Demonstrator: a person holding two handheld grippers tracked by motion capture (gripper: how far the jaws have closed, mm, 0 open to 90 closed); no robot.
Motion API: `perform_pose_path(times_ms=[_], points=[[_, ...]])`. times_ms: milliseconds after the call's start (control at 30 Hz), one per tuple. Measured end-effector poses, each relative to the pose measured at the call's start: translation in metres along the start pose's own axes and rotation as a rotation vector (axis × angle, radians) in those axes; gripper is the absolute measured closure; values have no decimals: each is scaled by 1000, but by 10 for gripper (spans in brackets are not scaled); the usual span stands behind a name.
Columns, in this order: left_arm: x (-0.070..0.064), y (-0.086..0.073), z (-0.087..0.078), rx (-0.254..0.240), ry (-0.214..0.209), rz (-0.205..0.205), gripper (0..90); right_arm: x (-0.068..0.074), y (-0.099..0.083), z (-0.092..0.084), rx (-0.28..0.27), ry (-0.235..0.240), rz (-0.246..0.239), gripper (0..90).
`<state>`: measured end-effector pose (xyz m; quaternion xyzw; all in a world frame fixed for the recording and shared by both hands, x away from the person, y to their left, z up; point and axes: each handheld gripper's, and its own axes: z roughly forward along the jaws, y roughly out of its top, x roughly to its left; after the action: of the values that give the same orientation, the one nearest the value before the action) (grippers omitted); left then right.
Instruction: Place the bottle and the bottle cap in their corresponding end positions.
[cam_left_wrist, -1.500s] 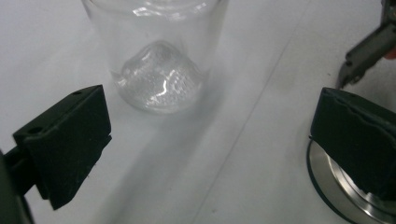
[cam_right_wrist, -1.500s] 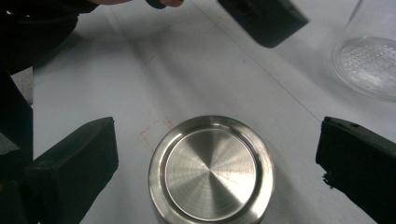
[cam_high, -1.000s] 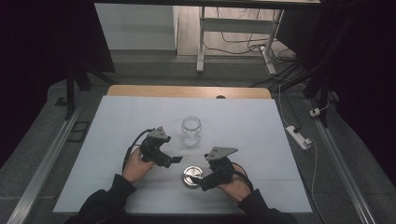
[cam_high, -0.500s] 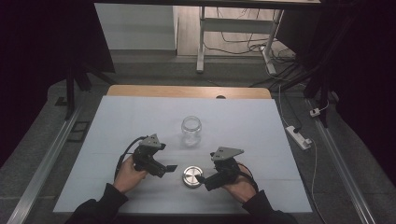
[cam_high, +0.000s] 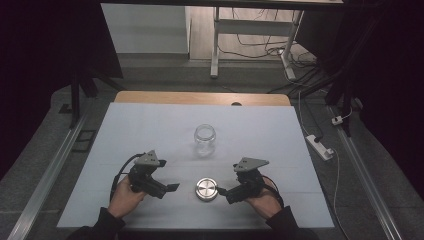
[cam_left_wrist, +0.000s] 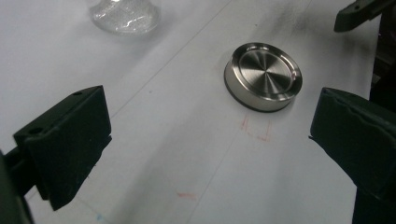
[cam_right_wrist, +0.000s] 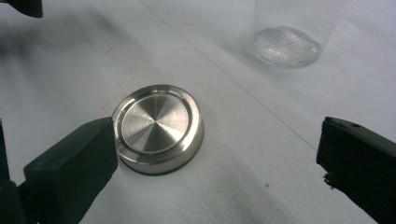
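A round brushed-metal lid (cam_high: 206, 189) lies flat on the white table, between my two grippers. A clear glass jar (cam_high: 205, 139) stands upright and uncapped behind it. My left gripper (cam_high: 168, 189) is open, left of the lid and pointing at it. In the left gripper view its jaws (cam_left_wrist: 210, 140) stand wide apart, with the lid (cam_left_wrist: 263, 77) ahead and the jar's base (cam_left_wrist: 125, 14) farther off. My right gripper (cam_high: 223, 192) is open at the lid's right. In the right gripper view (cam_right_wrist: 215, 163) one jaw sits right beside the lid (cam_right_wrist: 156, 128), and the jar (cam_right_wrist: 285, 44) is beyond.
The white sheet (cam_high: 280, 140) covers the table, with a wooden strip along its far edge (cam_high: 200, 98). Faint red pen marks (cam_left_wrist: 256, 130) lie near the lid. A power strip (cam_high: 320, 146) and cables lie on the floor at right.
My left gripper has drawn back toward the table's front edge and lowered, now pointing at the lid. My right gripper has barely shifted. Lid and jar have not moved.
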<state>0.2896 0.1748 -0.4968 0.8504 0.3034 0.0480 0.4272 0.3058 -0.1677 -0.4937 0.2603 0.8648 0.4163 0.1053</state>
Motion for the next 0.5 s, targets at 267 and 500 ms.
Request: perform_pose_path(times_ms=[267, 500], points=[[-4, -14, -16, -4, 22, -22, 0, -2, -6, -16, -15, -23, 14, 0], [-5, -29, -30, -19, 55, -62, 0, -7, -16, -31, -24, -52, 39, 0]])
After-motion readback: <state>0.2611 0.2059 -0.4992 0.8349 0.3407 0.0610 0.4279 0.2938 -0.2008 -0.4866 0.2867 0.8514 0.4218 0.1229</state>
